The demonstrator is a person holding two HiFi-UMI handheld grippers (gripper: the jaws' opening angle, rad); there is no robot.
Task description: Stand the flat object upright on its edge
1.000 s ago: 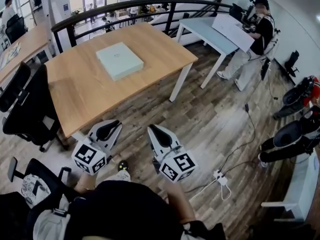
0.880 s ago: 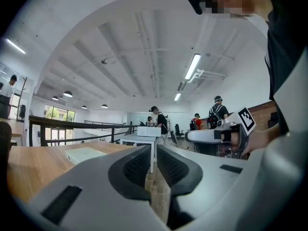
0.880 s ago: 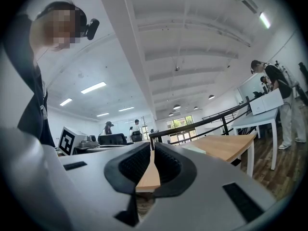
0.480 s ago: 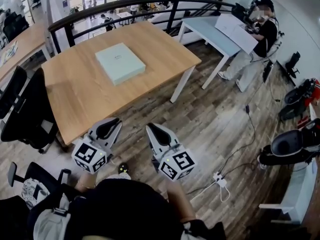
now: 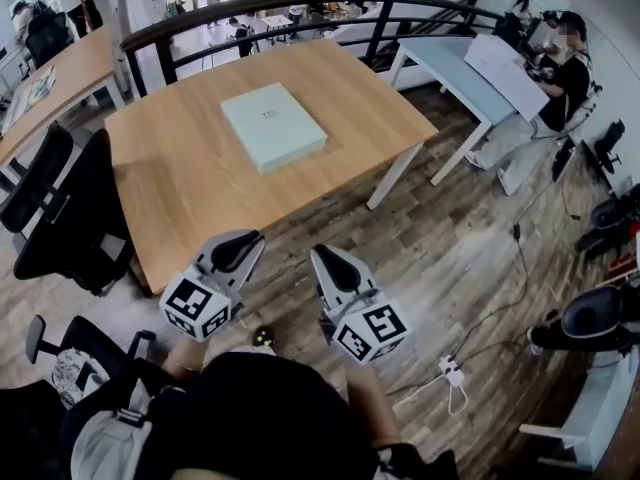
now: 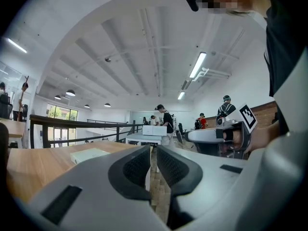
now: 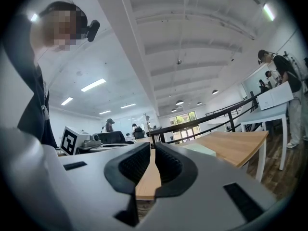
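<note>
A flat pale green box (image 5: 273,126) lies face down on the wooden table (image 5: 190,198), near its far middle. Both grippers hang in front of the table's near edge, well short of the box. My left gripper (image 5: 245,240) is shut with nothing between its jaws, its tips just over the table's near corner. My right gripper (image 5: 322,258) is also shut and empty, over the floor beside that corner. In the left gripper view the box (image 6: 89,154) shows low at the left past the shut jaws (image 6: 153,150). In the right gripper view the box (image 7: 199,149) sits right of the shut jaws (image 7: 153,148).
Black office chairs (image 5: 60,208) stand left of the table. A dark railing (image 5: 300,8) runs behind it. A white desk (image 5: 470,68) with a seated person (image 5: 565,63) is at the back right. A power strip and cable (image 5: 450,373) lie on the wood floor at the right.
Both grippers have moved forward toward the table, staying shut. The table and box now sit nearer and further right in the head view.
</note>
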